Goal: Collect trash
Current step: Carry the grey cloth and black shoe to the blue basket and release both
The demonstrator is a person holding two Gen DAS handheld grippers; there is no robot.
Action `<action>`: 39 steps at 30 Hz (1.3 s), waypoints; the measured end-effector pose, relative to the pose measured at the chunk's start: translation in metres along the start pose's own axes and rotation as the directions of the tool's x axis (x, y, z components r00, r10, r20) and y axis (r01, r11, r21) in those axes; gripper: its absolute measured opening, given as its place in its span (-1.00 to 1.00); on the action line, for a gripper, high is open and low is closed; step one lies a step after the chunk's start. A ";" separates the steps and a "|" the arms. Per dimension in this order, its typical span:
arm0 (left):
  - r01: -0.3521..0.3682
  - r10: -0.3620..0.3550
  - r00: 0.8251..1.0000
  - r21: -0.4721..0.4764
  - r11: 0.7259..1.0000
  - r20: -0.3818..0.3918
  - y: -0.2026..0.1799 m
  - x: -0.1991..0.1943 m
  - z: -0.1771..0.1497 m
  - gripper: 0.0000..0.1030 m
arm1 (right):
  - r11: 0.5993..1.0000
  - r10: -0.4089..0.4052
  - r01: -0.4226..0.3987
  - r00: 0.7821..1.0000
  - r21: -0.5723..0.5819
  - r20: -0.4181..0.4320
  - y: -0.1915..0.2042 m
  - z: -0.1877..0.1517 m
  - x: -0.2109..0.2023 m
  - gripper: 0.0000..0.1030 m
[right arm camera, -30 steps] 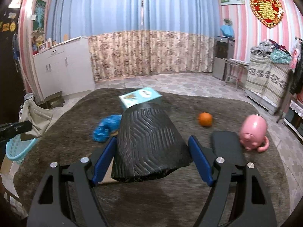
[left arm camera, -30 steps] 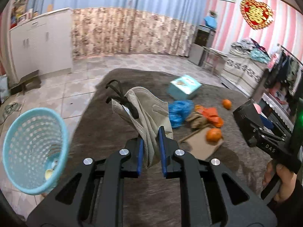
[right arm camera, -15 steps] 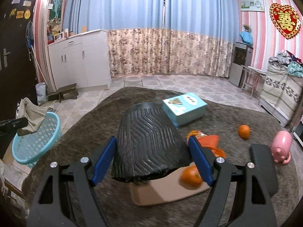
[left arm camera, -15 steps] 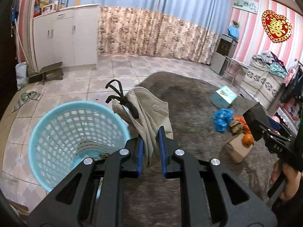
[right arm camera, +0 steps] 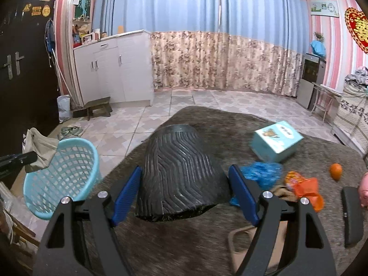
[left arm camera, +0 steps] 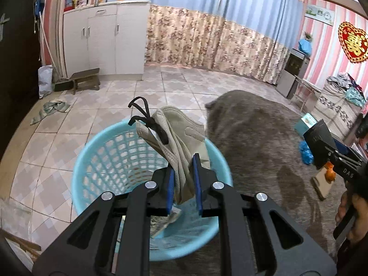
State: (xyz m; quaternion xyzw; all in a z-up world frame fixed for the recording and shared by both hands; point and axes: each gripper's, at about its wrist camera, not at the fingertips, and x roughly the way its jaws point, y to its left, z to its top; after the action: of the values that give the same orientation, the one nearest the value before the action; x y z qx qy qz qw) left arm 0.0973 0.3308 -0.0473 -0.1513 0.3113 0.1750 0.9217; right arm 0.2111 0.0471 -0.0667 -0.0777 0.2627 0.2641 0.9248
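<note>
Since a second ago we have swung the left gripper (left arm camera: 183, 179) leftward, so the blue basket (left arm camera: 96, 147), then at the far left of the left wrist view, now sits centre frame directly beneath the fingers; the right wrist view has turned the same way, and the basket (right arm camera: 62, 177) has grown at its lower left.

Our left jaws are nearly closed, pinching the beige face mask (left arm camera: 177, 138); it rises up from between the blue pads, its black ear loops at the top, and hangs over the basket's opening; some scraps lie in the basket's bottom.

Our right gripper (right arm camera: 184, 193) stands wide apart around a black ribbed cup (right arm camera: 179, 172) with its mouth pointing away; each pad looks to be just beside the cup's wall, though we cannot tell if they touch it.

On the brown rug (right arm camera: 207, 248), right of centre in the right wrist view, lie a teal box (right arm camera: 276, 141), a crumpled blue bag (right arm camera: 262, 174), an orange wrapper (right arm camera: 306, 188) and an orange (right arm camera: 335, 171); a pink piggy bank (right arm camera: 364, 188) shows at the right edge.
</note>
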 end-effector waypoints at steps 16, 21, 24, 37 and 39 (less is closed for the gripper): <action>-0.065 0.064 0.998 -0.034 0.997 -0.028 0.058 0.030 0.001 -0.01 | 0.995 0.062 -0.066 0.997 -0.073 -0.049 0.080 0.005 0.040 0.49; -0.094 0.095 0.995 -0.055 0.994 0.010 0.071 0.016 0.003 0.39 | 0.992 0.090 -0.094 0.994 -0.085 -0.057 0.100 0.006 0.046 0.49; -0.118 0.120 0.992 -0.057 0.991 0.042 0.073 0.008 0.005 0.58 | 0.987 0.114 -0.121 0.991 -0.102 -0.063 0.117 0.008 0.050 0.49; -0.128 0.135 0.986 -0.075 0.989 0.095 0.081 -0.013 0.017 0.84 | 0.966 0.178 -0.198 0.976 -0.165 -0.129 0.190 0.000 0.075 0.50; -0.131 0.138 0.986 -0.078 0.988 0.092 0.083 -0.013 0.015 0.84 | 0.966 0.183 -0.204 0.973 -0.159 -0.137 0.193 -0.002 0.079 0.50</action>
State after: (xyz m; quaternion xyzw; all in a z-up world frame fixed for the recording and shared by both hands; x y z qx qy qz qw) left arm 0.0613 0.4075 -0.0419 -0.1542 0.2692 0.2548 0.9158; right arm 0.1655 0.2457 -0.1107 -0.1471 0.3009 0.3700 0.8666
